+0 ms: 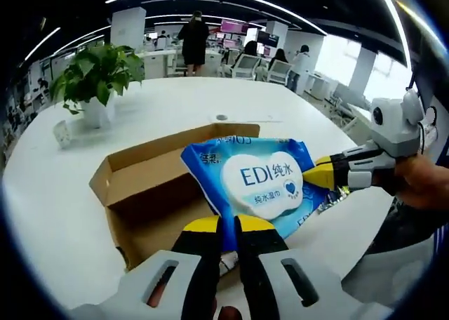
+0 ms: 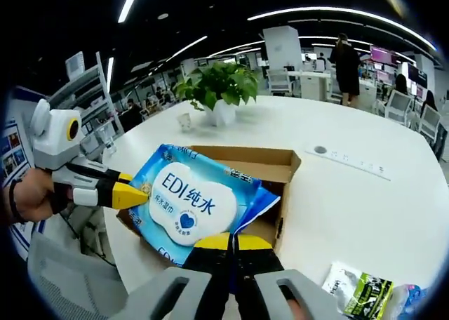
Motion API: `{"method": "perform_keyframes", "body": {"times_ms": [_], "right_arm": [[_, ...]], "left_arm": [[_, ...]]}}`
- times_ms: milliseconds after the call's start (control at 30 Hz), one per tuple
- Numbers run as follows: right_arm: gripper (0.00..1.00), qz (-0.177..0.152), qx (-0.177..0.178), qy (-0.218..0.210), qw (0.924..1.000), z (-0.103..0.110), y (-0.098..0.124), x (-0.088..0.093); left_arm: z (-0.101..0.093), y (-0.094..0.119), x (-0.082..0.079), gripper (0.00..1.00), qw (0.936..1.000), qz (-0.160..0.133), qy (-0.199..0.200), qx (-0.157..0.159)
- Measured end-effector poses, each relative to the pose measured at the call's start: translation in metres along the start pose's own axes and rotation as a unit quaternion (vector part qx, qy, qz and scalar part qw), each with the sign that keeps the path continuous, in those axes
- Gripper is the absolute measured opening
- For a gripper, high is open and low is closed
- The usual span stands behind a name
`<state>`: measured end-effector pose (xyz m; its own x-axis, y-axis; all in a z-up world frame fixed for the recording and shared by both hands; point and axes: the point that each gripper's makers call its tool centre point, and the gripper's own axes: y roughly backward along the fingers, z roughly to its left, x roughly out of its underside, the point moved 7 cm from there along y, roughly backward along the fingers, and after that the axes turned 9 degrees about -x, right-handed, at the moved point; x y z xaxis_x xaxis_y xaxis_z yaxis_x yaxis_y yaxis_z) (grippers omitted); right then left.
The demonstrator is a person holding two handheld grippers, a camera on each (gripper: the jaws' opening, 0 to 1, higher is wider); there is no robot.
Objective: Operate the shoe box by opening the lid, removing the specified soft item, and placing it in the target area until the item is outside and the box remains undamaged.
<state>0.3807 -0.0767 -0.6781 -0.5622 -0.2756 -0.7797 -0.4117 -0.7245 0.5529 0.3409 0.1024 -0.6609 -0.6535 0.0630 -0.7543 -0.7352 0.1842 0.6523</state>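
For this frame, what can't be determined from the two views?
- Interior of the shoe box: in both views the wet wipes pack covers most of it, so other contents can't be told.
- Small packets on the table: right gripper view, cut by the edge, labels unreadable.
- Small print on the pack: too small in both views.
- People in the background: too small and distant.

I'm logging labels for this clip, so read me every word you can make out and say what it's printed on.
"EDI纯水" on the white label of the blue wipes pack, held over the cardboard box by both grippers, left and right.
Smaller print under it, beside the heart: too small to read.
Print along the pack's top edge: blurred.
Green and white packet on the table: unreadable.
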Motion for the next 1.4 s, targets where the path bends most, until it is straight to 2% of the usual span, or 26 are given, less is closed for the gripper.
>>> {"method": "perform_keyframes", "body": {"times_ms": [533, 600, 833, 1400], "right_arm": [[0.00, -0.019, 0.054, -0.034, 0.9978, -0.028, 0.070, 0.034], [0.00, -0.021, 0.059, -0.041, 0.9972, -0.039, 0.077, 0.037], [0.00, -0.024, 0.073, -0.058, 0.9954, -0.050, 0.093, 0.053], [0.00, -0.029, 0.091, -0.097, 0.9907, -0.074, 0.121, 0.088]], "left_arm": [[-0.066, -0.017, -0.007, 0.05, 0.9968, 0.003, -0.053, 0.059], [-0.074, -0.019, -0.007, 0.05, 0.9961, 0.004, -0.059, 0.065], [-0.098, -0.025, -0.006, 0.05, 0.9933, 0.012, -0.079, 0.084], [-0.142, -0.041, 0.000, 0.05, 0.9870, 0.031, -0.110, 0.113]]}}
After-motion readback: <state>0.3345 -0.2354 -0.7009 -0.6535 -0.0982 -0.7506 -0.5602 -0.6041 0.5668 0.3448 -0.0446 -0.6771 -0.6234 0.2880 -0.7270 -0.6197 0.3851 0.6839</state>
